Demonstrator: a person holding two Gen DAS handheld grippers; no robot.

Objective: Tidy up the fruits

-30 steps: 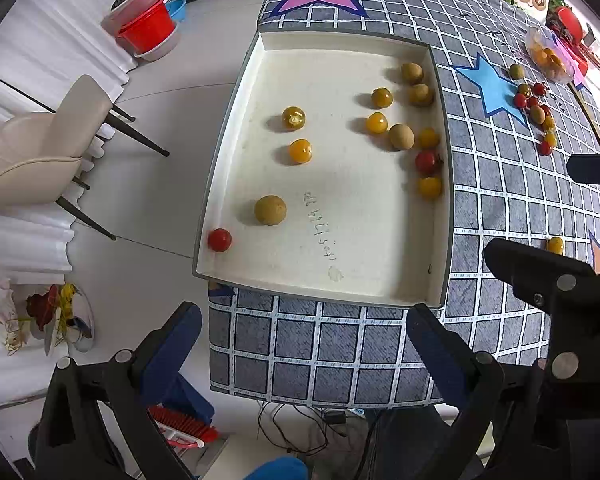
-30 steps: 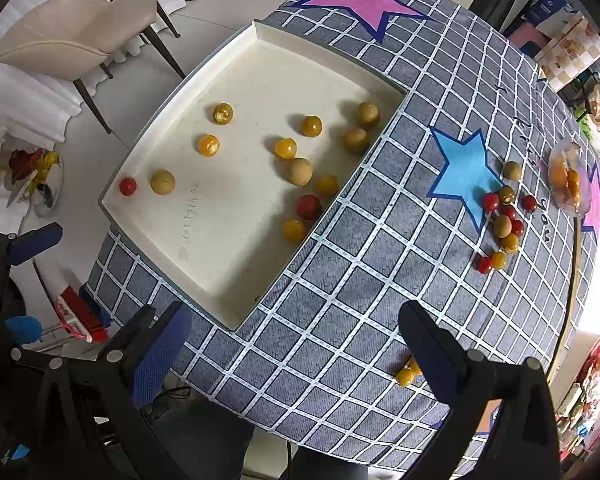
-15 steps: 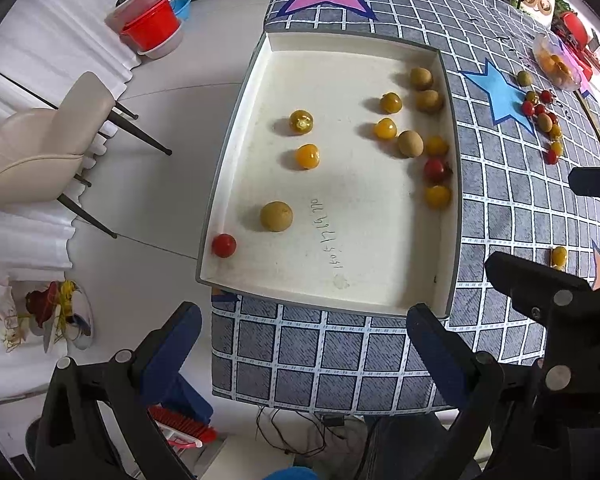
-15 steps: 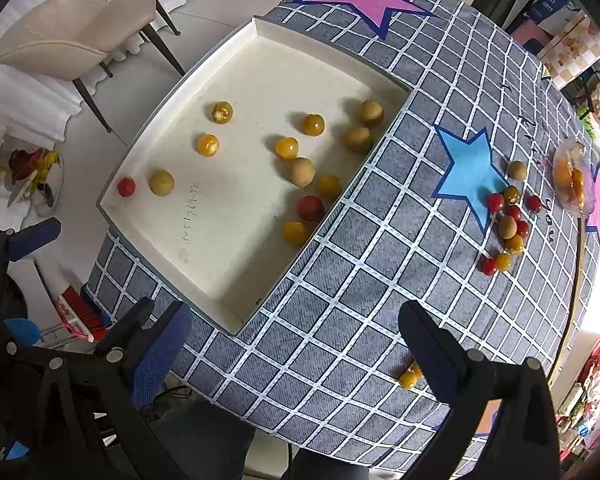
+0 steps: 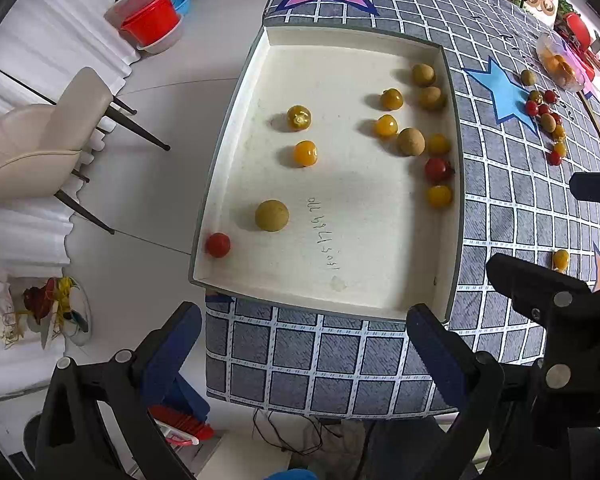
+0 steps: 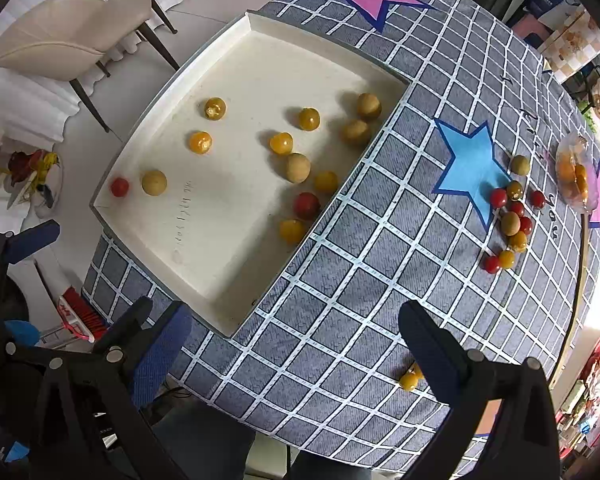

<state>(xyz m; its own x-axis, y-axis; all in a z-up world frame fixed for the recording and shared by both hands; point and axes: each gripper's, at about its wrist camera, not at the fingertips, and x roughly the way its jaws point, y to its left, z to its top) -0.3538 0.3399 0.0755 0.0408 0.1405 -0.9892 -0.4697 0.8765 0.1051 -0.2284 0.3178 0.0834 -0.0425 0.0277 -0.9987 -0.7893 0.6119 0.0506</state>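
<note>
Both grippers empty and spread wide above the table edge, fruit half sorted.

I hold the left gripper [image 5: 300, 344] and the right gripper [image 6: 292, 340] high and back from the tray [image 6: 236, 320], I judge so both cameras take in the whole spread before I commit to a pick; each has its jaws apart with nothing between them. 12 fruits already lie in the tray, most near its right wall. The loose cluster [image 6: 510, 220] by the blue star [image 6: 470, 160] sits well ahead and right of my right gripper, while 1 stray yellow fruit [image 6: 409, 381] lies just beside its right finger, probably the easiest next pick.
</note>
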